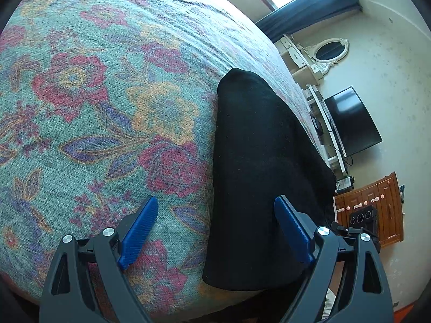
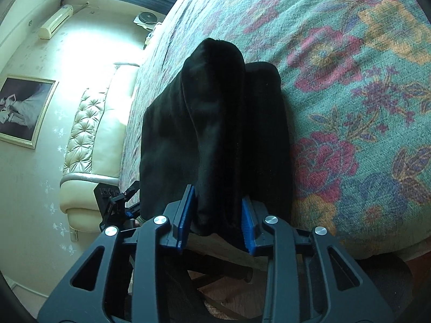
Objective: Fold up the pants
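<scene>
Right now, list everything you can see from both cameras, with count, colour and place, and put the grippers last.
pants: one, black, lying on the bed near its edge, near end pinched and lifted
bedspread: one, teal with red, blue and orange flowers, covering the bed
television: one, black, against the wall past the bed
mirror: one, oval, white frame, on the wall
wooden cabinet: one, brown, by the wall
curtain: one, dark blue, below the window
headboard: one, cream, tufted
framed picture: one, gold frame, on the wall
left gripper: open, blue pads, over the pants' edge
right gripper: shut on the pants
</scene>
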